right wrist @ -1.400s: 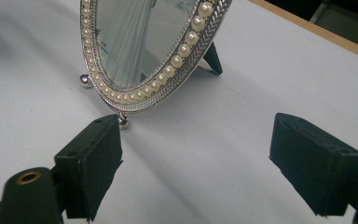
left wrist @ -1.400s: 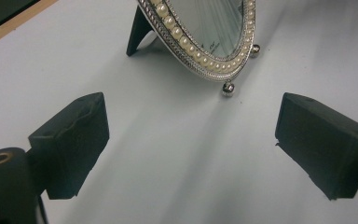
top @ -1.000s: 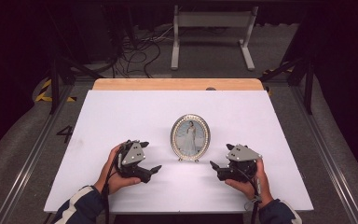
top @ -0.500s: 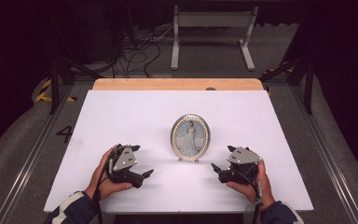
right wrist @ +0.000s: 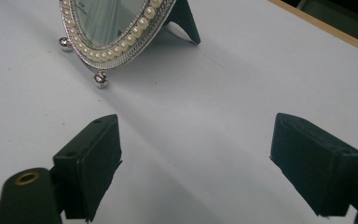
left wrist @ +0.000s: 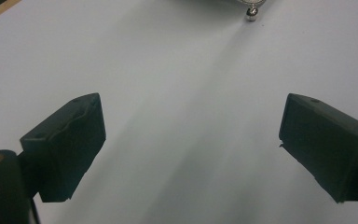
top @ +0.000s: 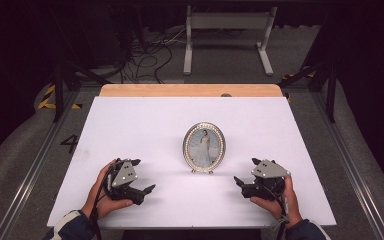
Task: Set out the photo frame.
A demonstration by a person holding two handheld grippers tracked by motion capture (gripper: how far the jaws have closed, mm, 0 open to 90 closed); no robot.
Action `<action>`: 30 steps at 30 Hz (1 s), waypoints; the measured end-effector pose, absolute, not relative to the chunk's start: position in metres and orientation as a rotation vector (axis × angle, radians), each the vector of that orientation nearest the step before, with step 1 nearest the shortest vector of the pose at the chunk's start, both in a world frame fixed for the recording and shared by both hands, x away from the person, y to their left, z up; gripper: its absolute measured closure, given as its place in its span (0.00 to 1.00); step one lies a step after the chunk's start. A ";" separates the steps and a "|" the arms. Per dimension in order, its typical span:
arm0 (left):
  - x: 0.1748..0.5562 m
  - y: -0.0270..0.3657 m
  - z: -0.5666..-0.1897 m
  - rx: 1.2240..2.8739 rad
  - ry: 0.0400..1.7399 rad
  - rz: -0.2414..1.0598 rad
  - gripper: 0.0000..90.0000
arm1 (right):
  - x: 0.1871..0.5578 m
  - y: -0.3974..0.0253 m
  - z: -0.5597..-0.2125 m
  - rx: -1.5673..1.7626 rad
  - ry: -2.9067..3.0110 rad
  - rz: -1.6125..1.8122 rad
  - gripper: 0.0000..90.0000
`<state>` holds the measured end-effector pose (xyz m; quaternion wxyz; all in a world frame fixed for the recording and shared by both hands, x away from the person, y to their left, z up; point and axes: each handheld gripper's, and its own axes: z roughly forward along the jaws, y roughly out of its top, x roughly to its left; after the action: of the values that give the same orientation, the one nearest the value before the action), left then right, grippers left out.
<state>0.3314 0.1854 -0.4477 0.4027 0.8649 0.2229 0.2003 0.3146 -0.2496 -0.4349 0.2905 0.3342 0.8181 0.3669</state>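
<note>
An oval silver picture frame [top: 204, 146] edged with pearls stands upright mid-table on small ball feet, with a photo of a person in white. In the right gripper view the picture frame [right wrist: 116, 32] and its dark back stand [right wrist: 182, 21] sit ahead to the left. One ball foot [left wrist: 251, 13] shows at the top of the left gripper view. My left gripper [top: 142, 176] rests open on the table, left of the frame. My right gripper [top: 245, 171] lies open to the frame's right. Both are empty, jaws wide apart.
The white tabletop [top: 145, 125] has a wooden strip [top: 190, 90] along its far edge. Beyond it are cables [top: 150, 52] on the floor and a white stand [top: 227, 30]. Metal rails [top: 30, 170] run along both table sides.
Both grippers have drawn back toward the near edge of the table, away from the picture frame. The frame has not moved.
</note>
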 end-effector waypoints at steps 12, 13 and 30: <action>0.325 0.210 -0.449 2.160 0.646 0.526 0.08 | 0.310 -0.265 -0.435 0.918 2.152 0.957 0.18; 0.325 0.215 -0.449 2.161 0.658 0.528 0.08 | 0.309 -0.268 -0.436 0.920 2.149 0.953 0.18; 0.317 0.247 -0.454 2.156 0.738 0.559 0.08 | 0.304 -0.285 -0.440 0.965 2.126 0.928 0.17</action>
<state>0.3174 0.2475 -0.4545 0.3872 0.8472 0.2900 0.2195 0.3036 -0.2852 -0.4398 0.3093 0.3652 0.8048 0.3512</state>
